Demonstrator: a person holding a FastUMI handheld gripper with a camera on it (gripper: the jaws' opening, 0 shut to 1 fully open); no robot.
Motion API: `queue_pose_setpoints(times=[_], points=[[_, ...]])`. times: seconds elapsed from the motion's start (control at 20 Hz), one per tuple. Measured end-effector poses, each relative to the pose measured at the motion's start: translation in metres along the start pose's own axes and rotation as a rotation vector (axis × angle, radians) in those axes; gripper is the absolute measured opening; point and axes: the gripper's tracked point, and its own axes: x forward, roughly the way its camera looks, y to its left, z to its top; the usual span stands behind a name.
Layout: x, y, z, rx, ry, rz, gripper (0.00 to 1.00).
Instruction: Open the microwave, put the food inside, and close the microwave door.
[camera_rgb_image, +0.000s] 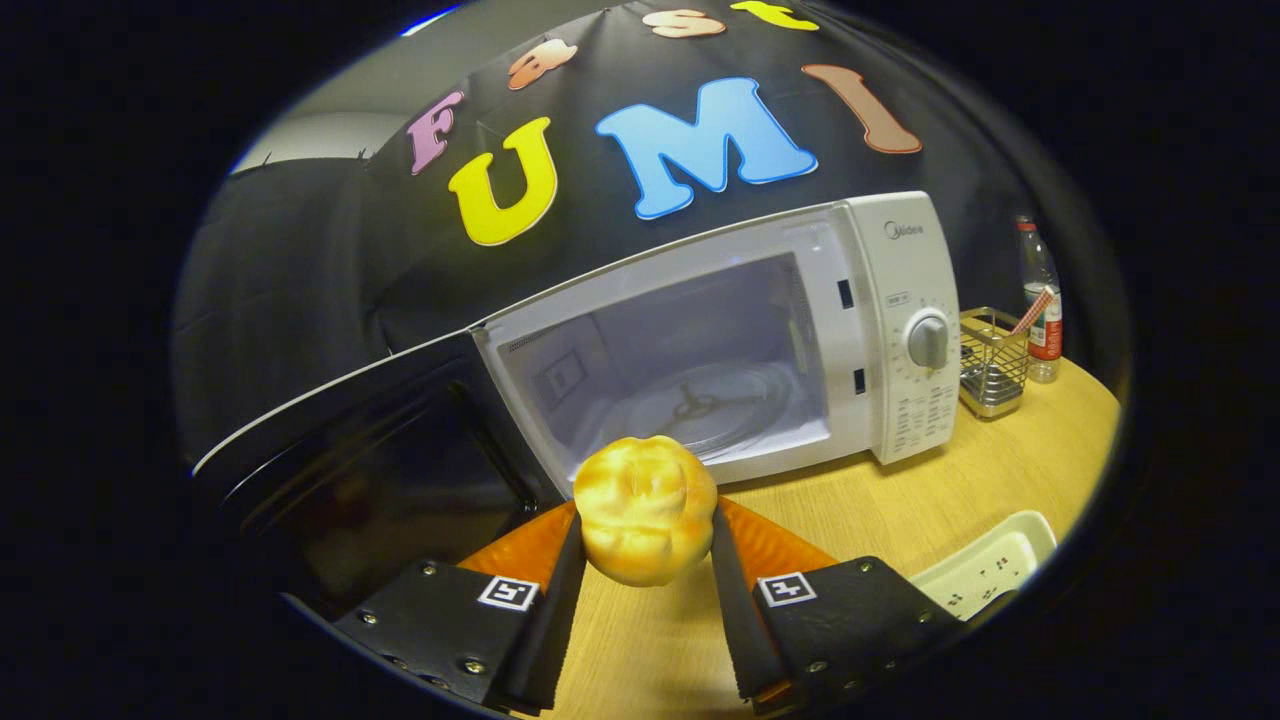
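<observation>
Gripper view, tool (645, 570) clamped on bread roll (645, 508) between its fingers, open microwave (720, 330) just beyond

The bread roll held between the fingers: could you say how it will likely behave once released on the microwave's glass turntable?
The bread roll, gripped between the gripper fingers, looks rounded and puffy, so it is probably light and squashy. Its domed shape may rock or roll slightly on the turntable.
</observation>
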Motion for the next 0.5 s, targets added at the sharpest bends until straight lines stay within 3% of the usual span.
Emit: queue_pose_setpoints(times=[0.5], points=[[0.11,-0.007,0.012,0.216,-0.006,-0.063,0.65]])
